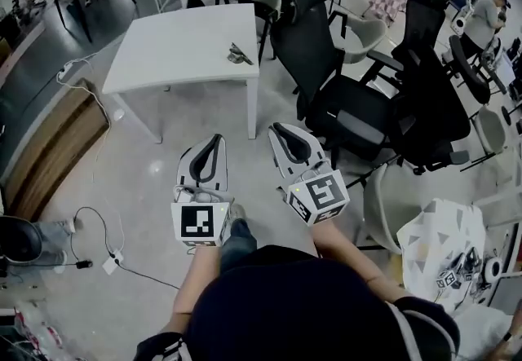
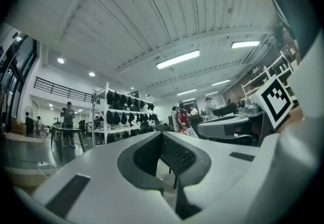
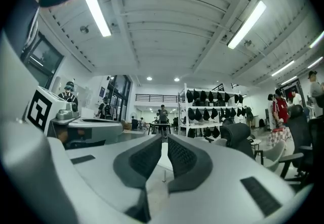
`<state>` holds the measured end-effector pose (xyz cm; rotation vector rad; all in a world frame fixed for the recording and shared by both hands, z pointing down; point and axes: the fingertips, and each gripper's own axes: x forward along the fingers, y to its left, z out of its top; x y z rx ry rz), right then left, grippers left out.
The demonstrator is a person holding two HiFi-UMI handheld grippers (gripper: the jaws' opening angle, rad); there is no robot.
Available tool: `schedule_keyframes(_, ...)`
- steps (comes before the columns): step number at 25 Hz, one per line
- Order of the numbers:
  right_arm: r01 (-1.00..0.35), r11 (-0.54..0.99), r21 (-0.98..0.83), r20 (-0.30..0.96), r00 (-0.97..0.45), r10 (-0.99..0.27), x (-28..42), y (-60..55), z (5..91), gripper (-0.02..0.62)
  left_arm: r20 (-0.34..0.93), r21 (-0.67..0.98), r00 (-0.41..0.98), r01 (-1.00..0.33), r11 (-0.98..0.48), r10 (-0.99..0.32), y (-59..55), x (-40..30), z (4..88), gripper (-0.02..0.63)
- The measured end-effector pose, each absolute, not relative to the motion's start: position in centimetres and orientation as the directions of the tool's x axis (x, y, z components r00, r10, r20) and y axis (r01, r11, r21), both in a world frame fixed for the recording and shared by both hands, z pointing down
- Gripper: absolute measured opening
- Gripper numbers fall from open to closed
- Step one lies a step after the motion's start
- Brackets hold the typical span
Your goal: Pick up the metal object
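The metal object (image 1: 237, 54) is small, grey and angular, and it lies near the right front edge of a white table (image 1: 179, 46) across the floor from me. Both grippers are held close to my body, well short of the table and pointing toward it. In the head view the left gripper (image 1: 215, 141) is shut with nothing in it, and the right gripper (image 1: 280, 130) beside it is shut and empty too. The left gripper view shows the left gripper (image 2: 161, 136) with its dark pads meeting. The right gripper (image 3: 165, 140) shows its pads together in the right gripper view.
Black office chairs (image 1: 330, 74) crowd the table's right side. A wooden counter (image 1: 45, 151) runs along the left, with cables and a power strip (image 1: 102, 257) on the floor. A white printed bag (image 1: 440, 249) sits at lower right. People stand at the far right.
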<state>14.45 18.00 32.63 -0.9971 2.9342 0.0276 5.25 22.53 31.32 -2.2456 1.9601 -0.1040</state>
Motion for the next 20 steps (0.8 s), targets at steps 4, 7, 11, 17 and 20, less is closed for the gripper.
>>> schedule_keyframes(4,-0.645,0.761,0.073,-0.013,-0.763,-0.646,9.4,12.3,32.6,0.034,-0.046,-0.180,0.182,-0.969,-0.171,-0.982,16.9,0.4,31.1,0.023)
schedule_keyframes(7,-0.647,0.759,0.073,0.026,-0.759,-0.650,5.4,8.7,33.4,0.111,-0.014,-0.193,0.213,-0.959,-0.206,-0.977,13.2,-2.9,31.9,0.023)
schedule_keyframes(11,-0.670,0.741,0.050,0.052,-0.739,-0.672,1.9,5.1,34.6,0.123,-0.007,-0.182,0.241,-0.954,-0.236,-0.970,9.3,-6.3,32.8,0.023)
schedule_keyframes(17,-0.703,0.709,0.052,0.113,-0.701,-0.704,-0.4,1.0,37.0,0.126,0.005,-0.152,0.248,-0.957,-0.245,-0.969,5.4,-9.3,34.0,0.023)
schedule_keyframes(20,-0.710,0.701,0.063,0.150,-0.688,-0.710,-1.0,-1.6,38.3,0.124,0.019,-0.135,0.244,-0.960,-0.245,-0.970,3.5,-10.2,34.8,0.023)
